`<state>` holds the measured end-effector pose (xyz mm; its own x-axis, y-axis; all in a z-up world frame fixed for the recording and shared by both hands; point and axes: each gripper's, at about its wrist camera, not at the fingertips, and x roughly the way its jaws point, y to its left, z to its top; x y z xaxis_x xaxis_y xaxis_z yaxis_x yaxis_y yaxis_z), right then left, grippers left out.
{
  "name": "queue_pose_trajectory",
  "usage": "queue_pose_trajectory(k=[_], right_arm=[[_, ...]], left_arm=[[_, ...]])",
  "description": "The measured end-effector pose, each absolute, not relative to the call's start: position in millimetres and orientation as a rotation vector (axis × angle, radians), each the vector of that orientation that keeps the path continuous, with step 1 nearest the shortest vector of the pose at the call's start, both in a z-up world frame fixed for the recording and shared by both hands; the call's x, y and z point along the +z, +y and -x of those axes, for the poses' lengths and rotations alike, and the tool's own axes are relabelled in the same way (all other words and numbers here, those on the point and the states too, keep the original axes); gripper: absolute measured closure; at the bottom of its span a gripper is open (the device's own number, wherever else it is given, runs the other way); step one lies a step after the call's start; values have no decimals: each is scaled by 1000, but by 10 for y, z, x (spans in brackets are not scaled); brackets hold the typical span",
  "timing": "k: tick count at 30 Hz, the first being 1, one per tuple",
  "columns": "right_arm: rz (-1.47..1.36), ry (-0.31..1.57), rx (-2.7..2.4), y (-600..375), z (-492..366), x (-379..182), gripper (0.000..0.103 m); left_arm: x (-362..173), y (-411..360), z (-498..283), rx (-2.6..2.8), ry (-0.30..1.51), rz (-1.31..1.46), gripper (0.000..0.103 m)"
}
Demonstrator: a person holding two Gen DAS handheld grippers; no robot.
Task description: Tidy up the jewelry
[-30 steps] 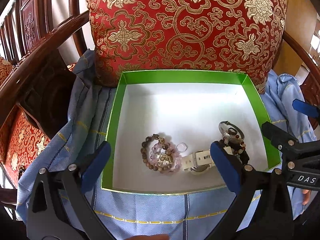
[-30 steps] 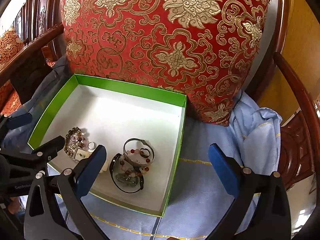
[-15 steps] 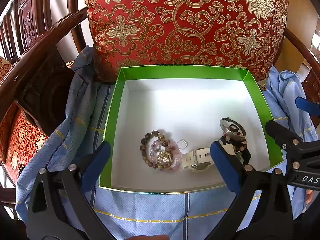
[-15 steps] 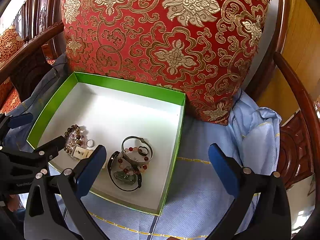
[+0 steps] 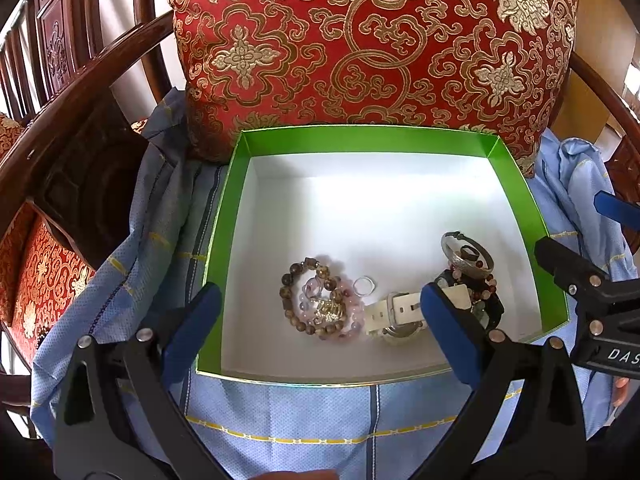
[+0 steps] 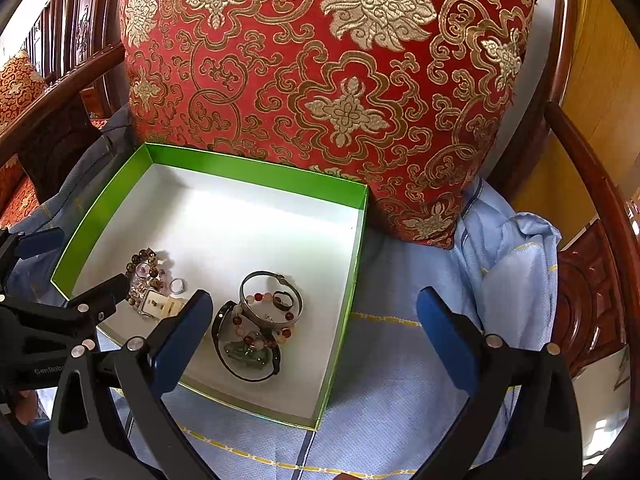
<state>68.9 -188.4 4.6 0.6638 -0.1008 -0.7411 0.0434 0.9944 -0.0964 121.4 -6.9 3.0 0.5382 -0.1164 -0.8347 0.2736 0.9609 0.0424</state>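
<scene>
Both the left gripper and right gripper were spread wide and empty. The jewelry lay along the near edge of the shallow green-walled white box: brown wooden bead bracelet left, silver bangle right. Best approach, judged: descend vertically and pinch one piece clear of the tangle.

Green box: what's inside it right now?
Inside the green box: brown bead bracelet over a pink one, small silver ring, white watch, silver bangle, dark bracelets. The left tongs cover part of the watch.

Home sitting room, carved dark wooden chair, red-gold brocade cushion, blue cloth
</scene>
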Motion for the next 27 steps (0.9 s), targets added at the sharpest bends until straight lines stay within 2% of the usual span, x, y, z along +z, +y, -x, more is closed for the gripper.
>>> queue_pose_trajectory(k=[27], right_arm=[[89, 860, -72, -1896, -738, -10, 3]], left_arm=[[21, -80, -1207, -228, 997, -166, 5]])
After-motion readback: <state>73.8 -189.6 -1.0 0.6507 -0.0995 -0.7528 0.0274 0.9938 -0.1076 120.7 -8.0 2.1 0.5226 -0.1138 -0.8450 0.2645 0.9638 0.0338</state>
